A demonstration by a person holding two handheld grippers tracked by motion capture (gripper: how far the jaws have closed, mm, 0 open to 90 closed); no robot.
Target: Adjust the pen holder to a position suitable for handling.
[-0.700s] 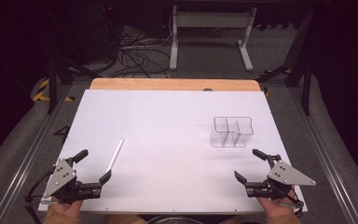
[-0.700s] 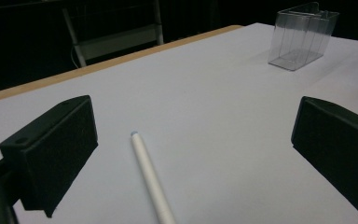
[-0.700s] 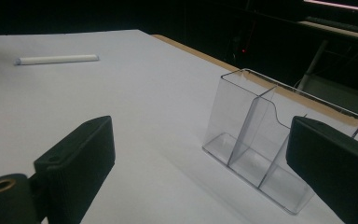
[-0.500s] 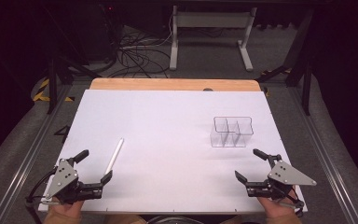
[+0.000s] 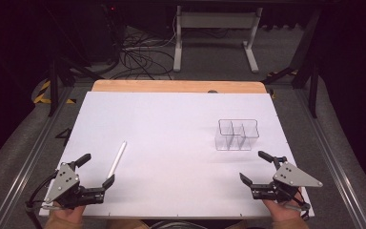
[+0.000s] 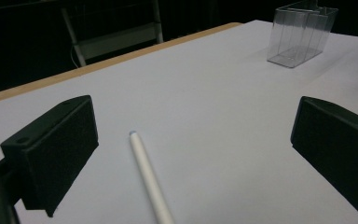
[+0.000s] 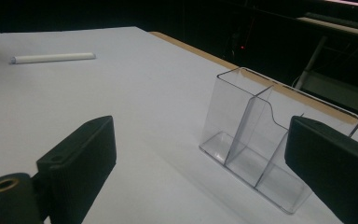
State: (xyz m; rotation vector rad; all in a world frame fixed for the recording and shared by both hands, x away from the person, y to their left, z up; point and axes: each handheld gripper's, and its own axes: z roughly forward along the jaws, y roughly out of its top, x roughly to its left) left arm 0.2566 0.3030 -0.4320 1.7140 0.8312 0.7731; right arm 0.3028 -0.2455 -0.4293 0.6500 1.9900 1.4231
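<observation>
The left claw (image 5: pixel 96 169) sits low at the near left corner of the desk (image 5: pixel 171 124), its jaws spread wide apart with nothing between the pads. In the left gripper view the white pen (image 6: pixel 150 179) lies flat on the desk between the two black jaws, touching neither, with bare surface on both sides of it. From above, the pen (image 5: pixel 116 159) runs from just beside the claw's right jaw tip away toward the far side, leaning slightly right. The desk's left edge is close to this claw, and the near edge lies right under the hand (image 5: pixel 64 217) that holds it.

The right claw (image 5: pixel 255 166) rests at the near right corner, jaws also wide apart and holding nothing. Just beyond it stands the clear plastic organizer (image 5: pixel 237 134), upright, its inner walls dividing it into compartments. In the right gripper view the organizer (image 7: pixel 261 140) stands ahead and toward the right jaw, apart from both pads as far as can be told. The desk's right edge runs near this claw and near the organizer.

Between the two claws, and from the pen across to the organizer, the white surface lies open. The far half up to the wooden strip (image 5: pixel 176 86) along the far edge is open too.
</observation>
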